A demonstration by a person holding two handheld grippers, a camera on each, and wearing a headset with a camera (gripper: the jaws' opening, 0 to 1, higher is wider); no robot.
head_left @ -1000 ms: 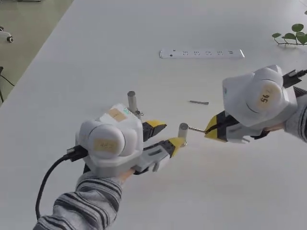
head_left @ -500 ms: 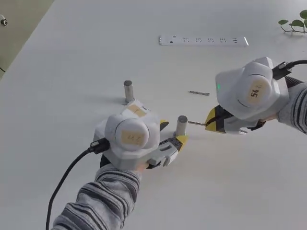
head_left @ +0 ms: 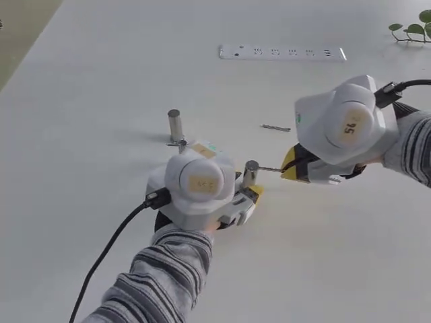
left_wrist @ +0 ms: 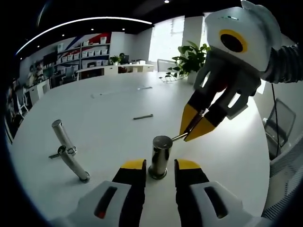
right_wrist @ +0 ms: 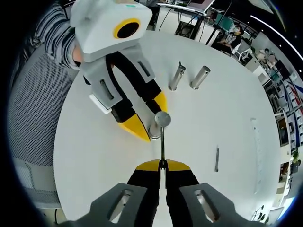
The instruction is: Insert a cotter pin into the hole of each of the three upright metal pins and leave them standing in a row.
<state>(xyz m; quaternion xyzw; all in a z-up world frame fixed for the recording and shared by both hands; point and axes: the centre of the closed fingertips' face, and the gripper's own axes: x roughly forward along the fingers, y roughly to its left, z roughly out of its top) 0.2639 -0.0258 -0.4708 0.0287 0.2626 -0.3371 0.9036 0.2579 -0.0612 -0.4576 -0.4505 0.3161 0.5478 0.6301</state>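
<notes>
My left gripper (head_left: 249, 187) sits low over the white table (head_left: 101, 81), with my striped sleeve (head_left: 168, 269) coming in from the bottom of the head view. Its jaws stand close on either side of the foot of an upright metal pin (left_wrist: 160, 156). I cannot tell whether they press on it or only flank it. My right gripper (right_wrist: 162, 164) comes in level from the opposite side. Its yellow tips are squeezed together on a cotter pin (right_wrist: 162, 142), which points straight at the head of that metal pin, and its far end reaches the head.

I count three metal pins. Besides the one between my jaws there are a second metal pin (right_wrist: 178, 75) and a third metal pin (right_wrist: 200, 77), close together and well beyond the work. I am sure of two cotter pins: the one I am pinching, and a loose cotter pin (head_left: 276, 128) lying flat on the table off to the side.

In the head view the left gripper's housing hides most of one far pin, while the other stands upright in plain sight. In the left gripper view a small metal piece (left_wrist: 66, 150) sits by those two pins, and I cannot make out what it is. I also cannot see whether the cotter pin's tip has entered the hole.
</notes>
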